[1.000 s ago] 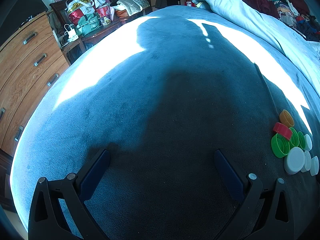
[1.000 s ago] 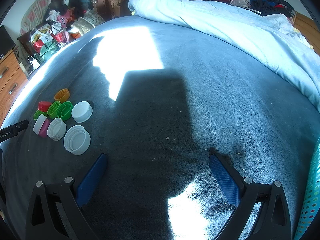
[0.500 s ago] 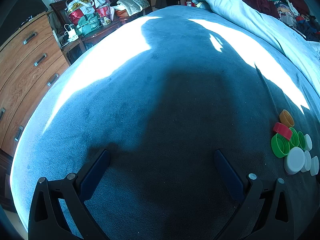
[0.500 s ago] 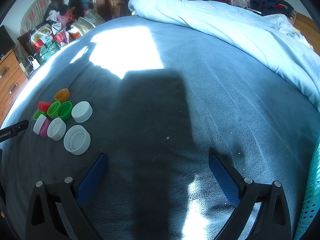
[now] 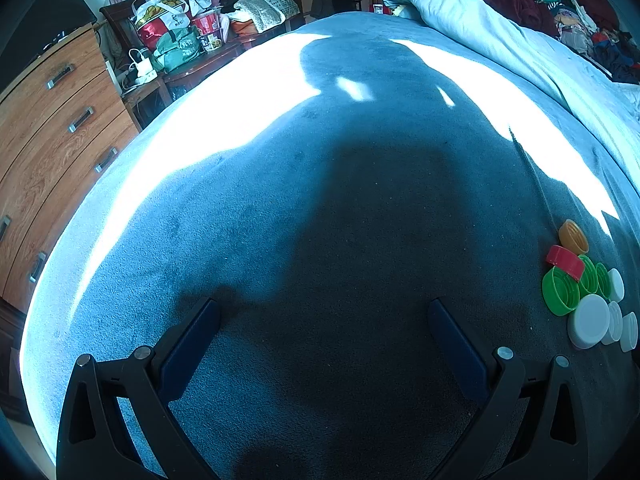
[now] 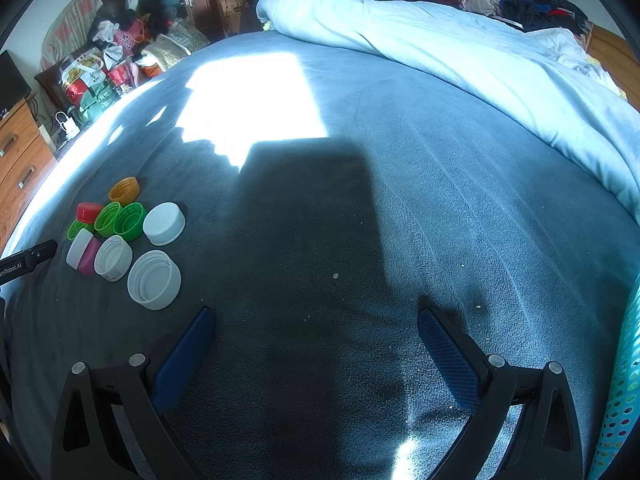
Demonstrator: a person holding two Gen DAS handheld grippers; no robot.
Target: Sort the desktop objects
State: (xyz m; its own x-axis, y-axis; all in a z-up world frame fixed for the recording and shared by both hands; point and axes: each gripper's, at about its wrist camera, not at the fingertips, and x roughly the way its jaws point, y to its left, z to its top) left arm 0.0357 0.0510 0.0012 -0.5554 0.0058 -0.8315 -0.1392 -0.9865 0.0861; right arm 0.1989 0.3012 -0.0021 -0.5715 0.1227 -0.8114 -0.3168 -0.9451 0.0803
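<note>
A cluster of bottle caps lies on the grey-blue bed cover (image 6: 360, 220). In the right wrist view it sits at the left: an orange cap (image 6: 124, 190), a red cap (image 6: 89, 212), green caps (image 6: 129, 221), a pink-and-white cap (image 6: 83, 257) and white caps (image 6: 164, 223), the largest white one (image 6: 154, 279) nearest my right gripper (image 6: 316, 320). That gripper is open and holds nothing. In the left wrist view the same caps lie at the far right: orange (image 5: 573, 236), red (image 5: 565, 262), green (image 5: 560, 291), white (image 5: 588, 321). My left gripper (image 5: 324, 308) is open and holds nothing.
A rolled light-blue duvet (image 6: 460, 52) runs along the far right of the bed. A wooden chest of drawers (image 5: 48, 128) and a cluttered side table with bags (image 5: 176, 40) stand off the left edge. A teal perforated basket (image 6: 622, 392) shows at the right border.
Neither gripper has moved. Only the person's shadow on the bed cover has shifted, changing the sunlit patches.
</note>
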